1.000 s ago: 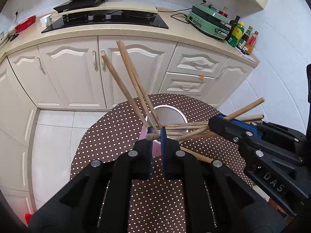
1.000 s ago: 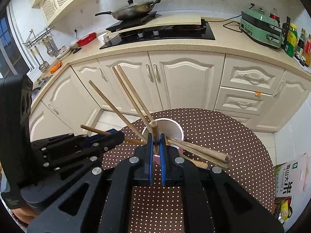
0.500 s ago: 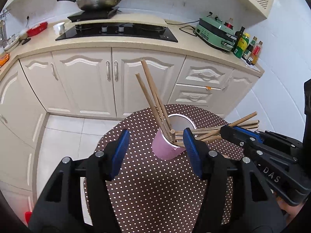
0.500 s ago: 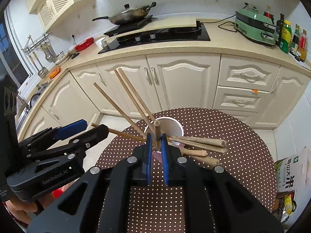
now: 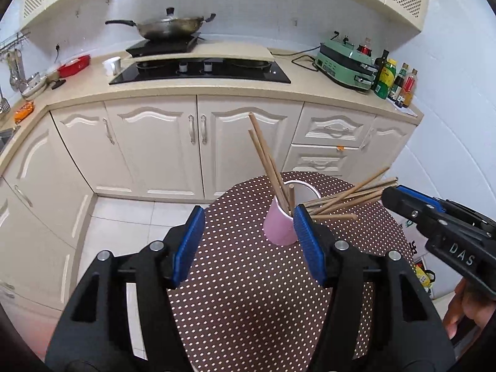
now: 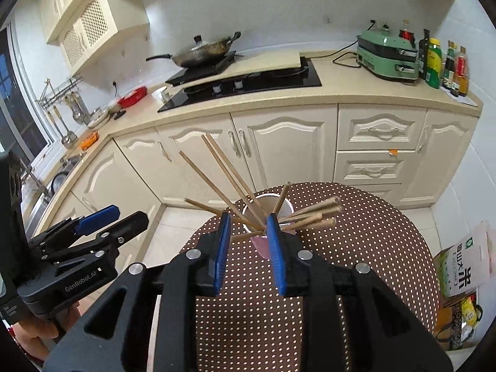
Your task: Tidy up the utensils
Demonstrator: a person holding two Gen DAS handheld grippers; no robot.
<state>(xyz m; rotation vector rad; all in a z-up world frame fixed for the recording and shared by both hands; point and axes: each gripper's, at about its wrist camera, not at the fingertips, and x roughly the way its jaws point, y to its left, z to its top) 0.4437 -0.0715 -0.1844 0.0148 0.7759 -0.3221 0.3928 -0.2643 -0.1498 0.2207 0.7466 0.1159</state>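
Chopsticks (image 5: 269,164) released into cup (image 5: 280,226); both hand-held grippers (image 5: 249,241) (image 6: 246,245) just opened, empty.

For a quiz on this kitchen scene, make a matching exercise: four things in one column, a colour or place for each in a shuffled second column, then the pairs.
1. cup
2. wok
3. chopsticks
4. table

A. on the stove at the back
B. brown with white dots
C. pink
D. standing in the cup, fanned out

Pairs: 1-C, 2-A, 3-D, 4-B

Home kitchen, hob (image 5: 198,69), wok (image 5: 169,28), cabinets (image 5: 192,145)
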